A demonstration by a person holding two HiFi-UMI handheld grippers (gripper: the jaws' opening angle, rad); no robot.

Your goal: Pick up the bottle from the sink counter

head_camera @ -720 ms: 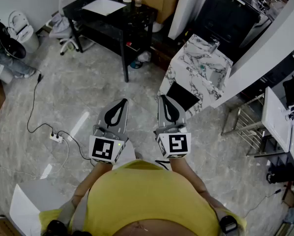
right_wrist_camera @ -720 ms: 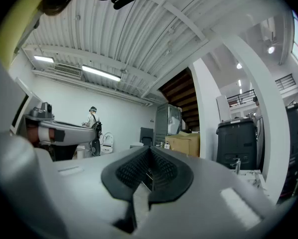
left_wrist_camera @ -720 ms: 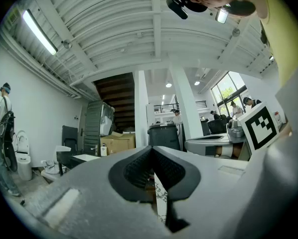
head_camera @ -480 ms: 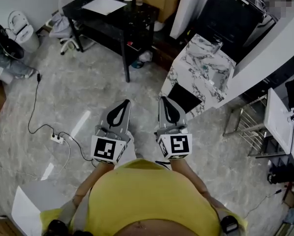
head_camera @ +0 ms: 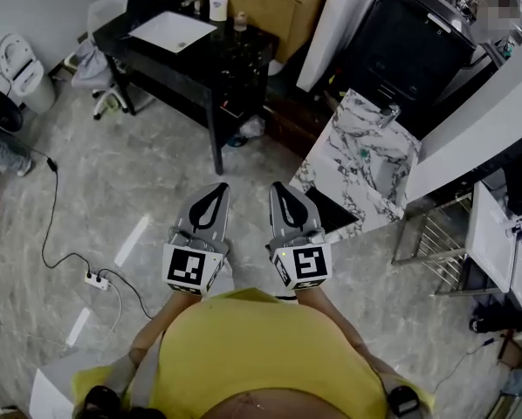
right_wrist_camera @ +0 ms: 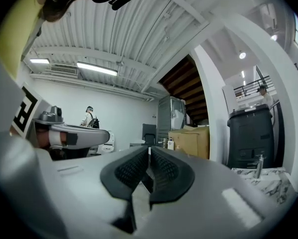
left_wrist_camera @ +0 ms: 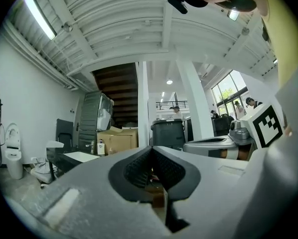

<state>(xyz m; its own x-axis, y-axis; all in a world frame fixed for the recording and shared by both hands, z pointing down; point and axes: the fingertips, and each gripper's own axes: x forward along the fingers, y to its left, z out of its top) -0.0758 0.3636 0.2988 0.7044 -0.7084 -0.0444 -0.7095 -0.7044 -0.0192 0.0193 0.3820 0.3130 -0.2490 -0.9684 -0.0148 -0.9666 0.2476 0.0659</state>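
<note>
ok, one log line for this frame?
phase: pre-grasp | left tool: shut, empty, level | right tool: shut, empty, level | bottle: upright on black counter, out of reach, untouched

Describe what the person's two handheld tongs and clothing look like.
Both the left tongs and right tongs are grey and tapering, with black ribbed pads. Each carries a white cube printed with black square markers. The person wears a yellow top.
</note>
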